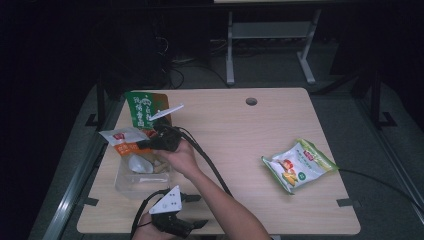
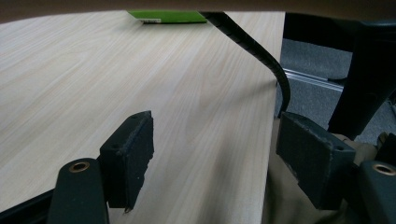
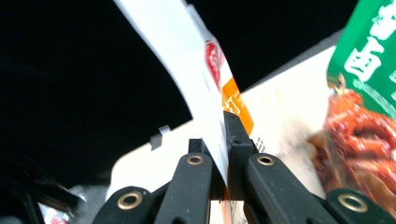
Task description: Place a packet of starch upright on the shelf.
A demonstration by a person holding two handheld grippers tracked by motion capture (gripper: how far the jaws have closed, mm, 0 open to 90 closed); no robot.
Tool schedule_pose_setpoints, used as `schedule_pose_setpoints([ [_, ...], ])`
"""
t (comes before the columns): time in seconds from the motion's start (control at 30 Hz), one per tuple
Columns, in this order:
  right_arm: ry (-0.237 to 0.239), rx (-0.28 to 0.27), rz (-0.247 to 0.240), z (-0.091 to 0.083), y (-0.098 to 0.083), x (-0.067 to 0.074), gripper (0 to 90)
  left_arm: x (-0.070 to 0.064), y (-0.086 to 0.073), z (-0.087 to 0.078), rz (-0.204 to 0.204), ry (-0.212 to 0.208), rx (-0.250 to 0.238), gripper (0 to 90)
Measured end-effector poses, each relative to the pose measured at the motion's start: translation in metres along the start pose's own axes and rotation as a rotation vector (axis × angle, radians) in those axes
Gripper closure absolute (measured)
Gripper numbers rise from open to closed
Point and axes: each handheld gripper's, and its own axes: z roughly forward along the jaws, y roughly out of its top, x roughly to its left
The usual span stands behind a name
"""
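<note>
Holding a white-and-orange snack packet (image 3: 212,84) tight in my right gripper (image 1: 150,144), jaws clamped together on its edge, as the right gripper view shows plainly. From the high view I have it up over the clear plastic box (image 1: 131,186) at the near left of the table (image 1: 240,140), just above the box's far rim. The box already has a few things in it: something pale and rounded, something tan beside it, though I can't make out what they are.

My left gripper (image 1: 200,222) sits low at the near edge, jaws wide apart with nothing between them; its own view looks out across bare wood.

As for progress, I'd call this packing roughly midway. The packet in my grip looks like the one going in now; it hangs above the box and has not been let go. Beyond it, at the far left, a green-and-red packet (image 1: 145,111) lies flat on the table, touching or just beside the box. Well apart, over on the right, a green-and-white snack bag (image 1: 298,166) waits on its own.

So what's left, by my reckoning: lower and release this one, then fetch the green-and-red packet, then the long reach across for the bag on the right.
</note>
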Motion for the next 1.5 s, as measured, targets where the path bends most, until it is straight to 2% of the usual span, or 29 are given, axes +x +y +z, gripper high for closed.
schedule_pose_setpoints([
  [0.03, -0.006, 0.015, -0.004, -0.001, -0.001, 0.0, 88.9, 0.0, 0.0, 0.0, 0.002, 0.0, -0.003, 27.3],
  [0.27, -0.007, 0.021, 0.0, -0.014, -0.005, -0.007, 86.6, 0.0, 0.001, 0.001, 0.004, -0.001, 0.0, 27.3],
  [0.43, -0.013, 0.03, -0.011, -0.016, -0.009, -0.009, 87.6, -0.001, 0.002, 0.003, 0.008, -0.002, 0.0, 27.3],
  [0.63, -0.01, 0.034, 0.011, -0.018, -0.014, -0.015, 88.1, -0.001, 0.002, 0.002, 0.007, -0.002, -0.002, 27.3],
  [1.03, 0.024, 0.043, -0.012, -0.032, -0.015, -0.013, 70.7, 0.0, 0.004, 0.001, 0.004, 0.007, -0.014, 27.2],
  [1.17, 0.035, 0.041, -0.006, -0.039, -0.015, -0.013, 67.8, 0.001, 0.004, 0.0, 0.004, 0.009, -0.012, 27.2],
  [1.23, 0.027, 0.036, -0.02, -0.043, -0.016, -0.013, 67.6, 0.001, 0.004, 0.0, 0.005, 0.009, -0.013, 27.2],
  [1.5, 0.013, 0.018, -0.019, -0.062, -0.019, -0.014, 64.1, 0.0, 0.004, 0.002, 0.001, 0.004, -0.008, 27.1],
])
